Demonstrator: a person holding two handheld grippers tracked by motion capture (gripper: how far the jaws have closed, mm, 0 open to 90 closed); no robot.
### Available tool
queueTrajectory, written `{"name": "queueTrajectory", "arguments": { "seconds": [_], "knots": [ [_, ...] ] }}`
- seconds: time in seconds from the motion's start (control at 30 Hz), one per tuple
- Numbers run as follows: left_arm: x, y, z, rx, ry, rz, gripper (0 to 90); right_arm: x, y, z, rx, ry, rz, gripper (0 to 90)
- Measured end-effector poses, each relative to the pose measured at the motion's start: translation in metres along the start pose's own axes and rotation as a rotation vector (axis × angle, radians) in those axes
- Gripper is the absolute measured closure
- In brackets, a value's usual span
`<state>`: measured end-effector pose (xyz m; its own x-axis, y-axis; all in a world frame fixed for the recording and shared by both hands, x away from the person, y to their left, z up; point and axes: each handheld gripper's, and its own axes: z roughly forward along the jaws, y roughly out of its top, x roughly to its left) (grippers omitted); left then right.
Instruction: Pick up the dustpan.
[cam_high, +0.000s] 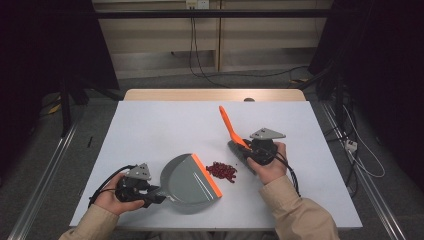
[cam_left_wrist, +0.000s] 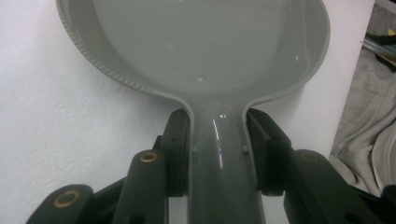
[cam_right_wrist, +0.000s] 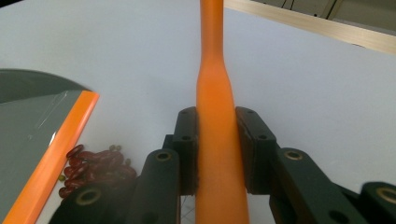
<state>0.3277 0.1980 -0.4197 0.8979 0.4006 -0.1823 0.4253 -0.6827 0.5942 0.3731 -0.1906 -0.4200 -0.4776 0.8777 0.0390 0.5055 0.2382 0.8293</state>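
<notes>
The left tool (cam_high: 156, 194) is clamped on the dustpan (cam_high: 189, 183) handle near the surface's (cam_high: 150, 125) near edge. The pan's orange lip faces the beans (cam_high: 222, 171) just right of it. The right tool (cam_high: 248, 149) is clamped on the orange brush (cam_high: 229, 125), right of the beans. The far half lies open.

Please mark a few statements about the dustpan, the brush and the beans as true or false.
1. The left gripper is shut on the dustpan handle. True.
2. The beans lie inside the dustpan. False: they lie on the table, just beyond its orange lip.
3. The right gripper holds the brush by its orange handle. True.
4. The dustpan lip is blue. False: it is orange.
5. The beans are red. True.
</notes>
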Motion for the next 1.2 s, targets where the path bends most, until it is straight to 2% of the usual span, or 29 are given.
{"name": "queueTrajectory", "arguments": {
  "seconds": [0.1, 0.23, 0.33, 0.4, 0.5, 0.53, 0.6, 0.67, 0.77, 0.8, 0.9, 1.0, 1.2],
  "knots": [
    [0.000, 0.001, 0.002, 0.005, -0.009, 0.014, 62.8, 0.007, 0.000, 0.001, 0.002, 0.007, -0.019, 71.7],
    [-0.001, 0.002, 0.004, -0.001, -0.015, 0.007, 62.7, 0.012, 0.000, 0.001, 0.009, 0.017, -0.036, 71.6],
    [0.001, 0.001, 0.005, -0.016, -0.019, -0.003, 62.6, 0.012, 0.000, 0.002, 0.007, 0.002, -0.054, 71.5],
    [0.001, 0.001, 0.005, -0.013, -0.014, 0.002, 62.5, 0.010, 0.000, 0.002, 0.008, 0.009, -0.038, 71.2],
    [0.002, 0.000, 0.006, -0.024, -0.032, -0.003, 62.3, 0.010, 0.001, 0.001, 0.023, 0.019, -0.043, 70.5],
    [0.001, 0.001, 0.005, -0.016, -0.018, -0.003, 62.3, 0.010, 0.002, 0.000, 0.031, 0.016, -0.048, 70.3],
    [0.002, 0.001, 0.005, -0.024, -0.031, -0.001, 62.1, 0.011, 0.004, 0.000, 0.070, 0.001, -0.076, 68.1],
    [0.001, 0.001, 0.005, -0.017, -0.015, -0.002, 62.0, 0.011, 0.006, 0.000, 0.108, 0.006, -0.071, 64.7],
    [0.002, 0.000, 0.006, -0.013, -0.016, -0.002, 61.2, 0.011, 0.006, -0.001, 0.139, -0.014, -0.098, 67.9],
    [0.002, 0.000, 0.006, -0.007, -0.019, 0.008, 60.0, 0.011, 0.006, -0.001, 0.142, -0.007, -0.098, 70.9],
    [0.001, -0.001, 0.006, -0.016, -0.013, 0.001, 56.3, 0.011, 0.006, -0.001, 0.149, 0.008, -0.101, 71.5],
    [0.000, 0.000, 0.005, -0.011, -0.002, 0.012, 54.3, 0.016, 0.003, -0.001, 0.133, 0.001, -0.112, 71.6],
    [-0.002, 0.000, 0.003, -0.022, -0.010, 0.012, 53.9, 0.027, -0.002, -0.002, 0.107, -0.011, -0.109, 71.6]
  ]
}}
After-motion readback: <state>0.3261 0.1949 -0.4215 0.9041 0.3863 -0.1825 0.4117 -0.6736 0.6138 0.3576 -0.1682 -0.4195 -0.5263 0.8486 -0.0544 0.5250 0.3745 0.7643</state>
